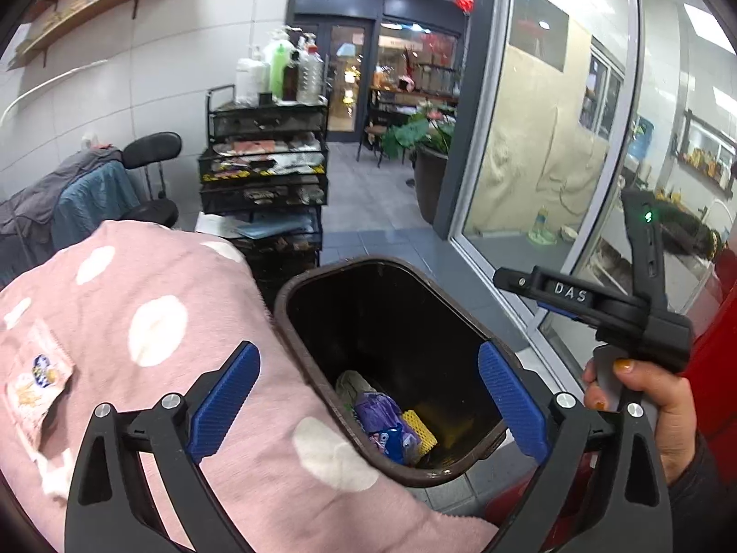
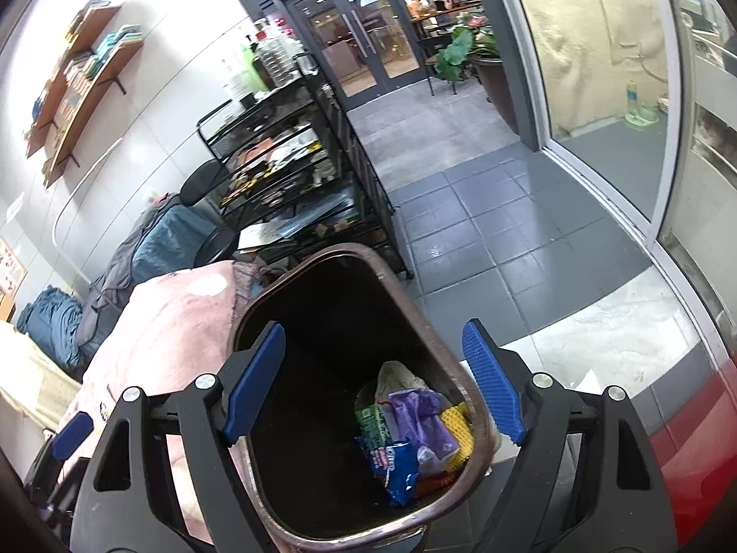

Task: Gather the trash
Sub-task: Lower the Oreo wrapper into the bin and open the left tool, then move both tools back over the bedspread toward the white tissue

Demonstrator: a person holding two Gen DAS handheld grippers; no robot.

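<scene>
Presently both grippers are seen poised over the brown bin (image 1: 322, 350), which serves as the landmark. The left gripper (image 1: 368, 408) is held above the bin's near rim with jaws spread wide and nothing between the pads; no earlier view is given, so only that empty spread is recorded. The right gripper (image 2: 374, 380) is likewise held over the bin mouth, jaws wide, nothing clamped. Both are pitched downward toward the opening, judged a dropping posture. A hand (image 1: 645, 396) is seen to the bin's right, wrapped round the right gripper's handle.

At the bin's bottom, collected trash is lodged: a purple wrapper (image 2: 424, 419), a blue packet (image 2: 396, 465), a green carton (image 2: 371, 419), yellow mesh (image 1: 420, 428). Left of the bin, against its rim, a pink dotted blanket (image 1: 152, 313) is draped; on it a snack wrapper (image 1: 34, 382) lies, probably trash not yet collected. Beyond the bin a black wire rack (image 1: 265, 175) is noted, a potted plant (image 1: 424, 138) farther off.
</scene>
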